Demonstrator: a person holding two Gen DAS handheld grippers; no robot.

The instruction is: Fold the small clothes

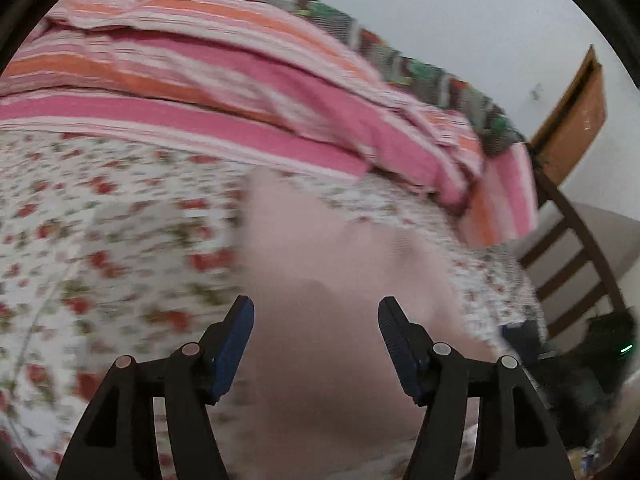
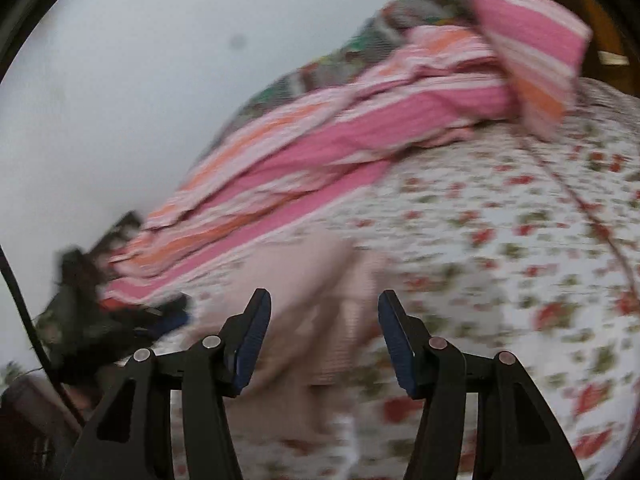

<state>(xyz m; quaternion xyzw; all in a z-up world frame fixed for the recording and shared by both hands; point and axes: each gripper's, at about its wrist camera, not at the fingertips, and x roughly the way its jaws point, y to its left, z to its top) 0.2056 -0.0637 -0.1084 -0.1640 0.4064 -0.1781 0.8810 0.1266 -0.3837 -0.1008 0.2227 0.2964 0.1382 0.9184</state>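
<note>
A pale pink small garment [image 1: 332,264] lies on a bed with a white floral sheet [image 1: 112,240]. My left gripper [image 1: 316,312] is open and empty, hovering over the garment's near part. The same garment [image 2: 308,280] shows in the right wrist view, blurred by motion. My right gripper [image 2: 324,308] is open and empty, over the garment's near edge. Both views are blurred, so the garment's folds are unclear.
A pink, orange and white striped blanket [image 1: 248,80] lies bunched across the far side of the bed, with a patterned green-grey cloth [image 1: 436,76] behind it. A wooden chair [image 1: 572,216] stands at the right. Dark items [image 2: 92,316] lie at the bed's left edge.
</note>
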